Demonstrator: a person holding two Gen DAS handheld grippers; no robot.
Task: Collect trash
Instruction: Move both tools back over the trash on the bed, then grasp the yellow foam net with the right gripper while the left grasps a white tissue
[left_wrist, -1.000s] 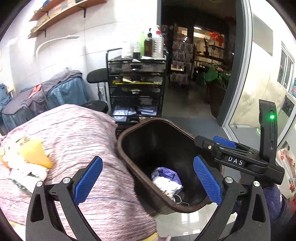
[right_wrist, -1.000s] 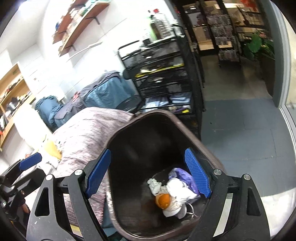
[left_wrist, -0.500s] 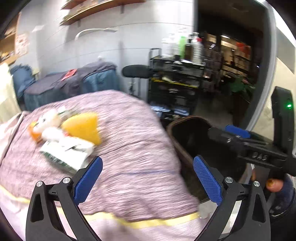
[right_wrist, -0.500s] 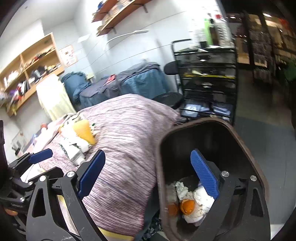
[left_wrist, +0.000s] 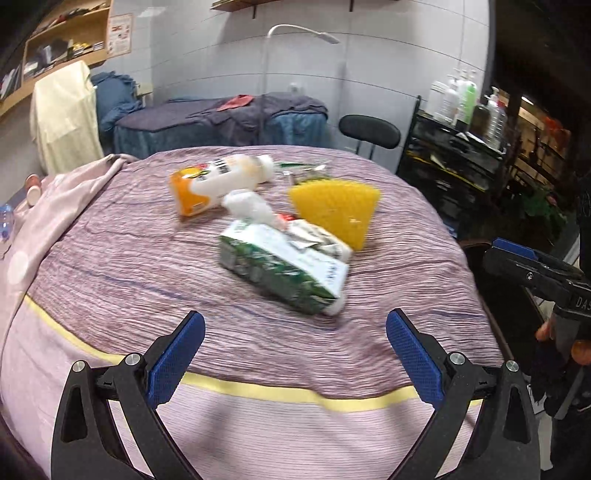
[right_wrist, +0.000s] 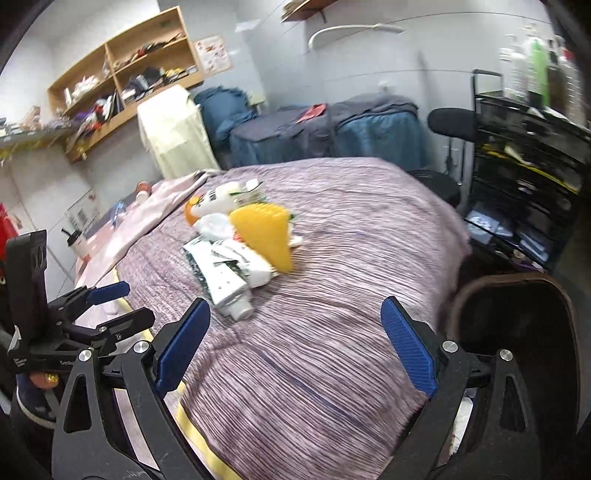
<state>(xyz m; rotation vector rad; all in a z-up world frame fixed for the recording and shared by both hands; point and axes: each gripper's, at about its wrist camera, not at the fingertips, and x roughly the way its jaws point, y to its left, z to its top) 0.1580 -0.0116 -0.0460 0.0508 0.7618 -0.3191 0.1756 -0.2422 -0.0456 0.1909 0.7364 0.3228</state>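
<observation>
Trash lies in a heap on the purple striped bedspread (left_wrist: 155, 280): a green and white carton (left_wrist: 284, 269), a yellow wedge-shaped piece (left_wrist: 336, 206), an orange and white bottle (left_wrist: 214, 182) and a crumpled white wad (left_wrist: 247, 203). My left gripper (left_wrist: 293, 354) stands open over the near edge of the bed, short of the carton, with nothing between its pads. My right gripper (right_wrist: 295, 347) is open too and empty, over the bedspread (right_wrist: 332, 332); the carton (right_wrist: 225, 273) and the yellow piece (right_wrist: 266, 236) lie beyond it. The dark brown trash bin (right_wrist: 517, 317) stands at the right.
A black wire rack (left_wrist: 454, 166) with bottles and a black stool (left_wrist: 369, 131) stand past the bed on the right. Blue and grey covered furniture (left_wrist: 221, 122) lines the back wall. A pink sheet (left_wrist: 48, 206) drapes the left side. Wooden shelves (right_wrist: 122, 74) hang at upper left.
Both grippers have swung left from over the bin to the bed. The trash heap has come to the centre of both views; the bin has slid off to the right.
</observation>
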